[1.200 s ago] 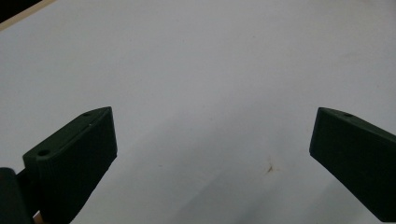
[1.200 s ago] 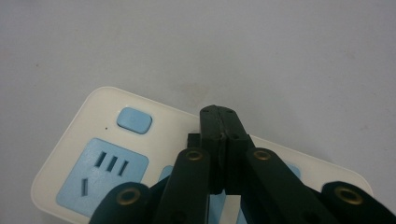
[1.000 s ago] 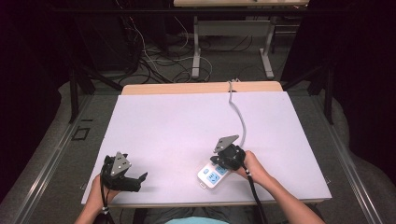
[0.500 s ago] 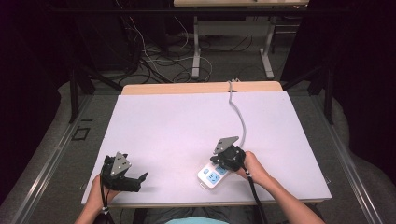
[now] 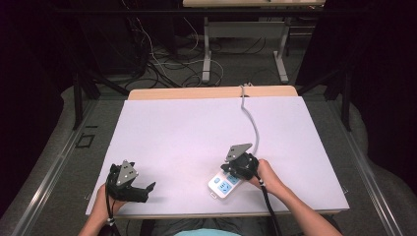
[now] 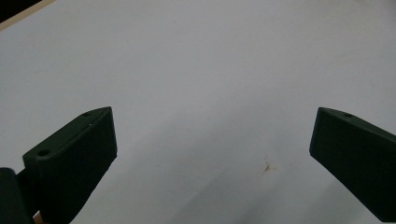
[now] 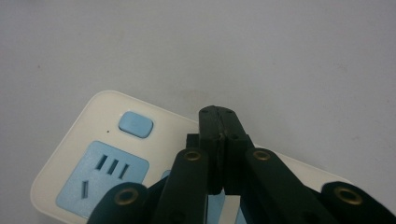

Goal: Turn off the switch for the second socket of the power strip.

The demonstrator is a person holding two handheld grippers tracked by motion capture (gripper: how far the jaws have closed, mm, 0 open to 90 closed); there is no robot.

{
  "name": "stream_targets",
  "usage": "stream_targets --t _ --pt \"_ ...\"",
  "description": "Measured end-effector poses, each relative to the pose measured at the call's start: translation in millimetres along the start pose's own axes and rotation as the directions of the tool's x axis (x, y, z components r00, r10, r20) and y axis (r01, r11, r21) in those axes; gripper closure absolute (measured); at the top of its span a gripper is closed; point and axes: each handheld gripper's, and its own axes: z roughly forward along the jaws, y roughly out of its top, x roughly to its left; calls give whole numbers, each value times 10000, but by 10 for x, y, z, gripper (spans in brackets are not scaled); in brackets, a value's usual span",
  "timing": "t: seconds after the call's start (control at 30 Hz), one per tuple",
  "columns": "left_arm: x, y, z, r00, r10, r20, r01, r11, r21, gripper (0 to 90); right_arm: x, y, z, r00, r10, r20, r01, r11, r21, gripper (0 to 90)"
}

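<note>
A white power strip [image 5: 222, 187] with blue sockets lies near the table's front edge, right of centre. Its grey cable [image 5: 253, 123] runs to the far edge. My right gripper [image 5: 230, 173] hovers over the strip, its jaws pressed together. In the right gripper view the shut tips [image 7: 218, 122] sit above the strip [image 7: 70, 163], just right of its blue button [image 7: 136, 123], with nothing held between them. My left gripper [image 5: 146, 190] rests at the front left, pointing right. In the left gripper view it [image 6: 212, 123] is wide open above the bare white table [image 6: 210, 56].
The white table top [image 5: 187, 132] has a wooden strip along its far edge [image 5: 196, 93]. Beyond it stand a desk frame [image 5: 243, 44] and tangled floor cables [image 5: 157, 54]. A small brown mark [image 6: 267, 167] dots the table between the left jaws.
</note>
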Motion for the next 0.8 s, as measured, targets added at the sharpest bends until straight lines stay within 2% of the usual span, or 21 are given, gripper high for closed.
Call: stream_targets --t 0.7,0.8 --pt "1 1 -4 10000 43 -34 -43 10000 -16 6 18 1 1 9999 48 154 -47 10000 -51 900" --pt "2 -1 -5 10000 27 -14 -27 10000 -36 6 -4 -3 -4 10000 72 61 -72 9999 -77 889"
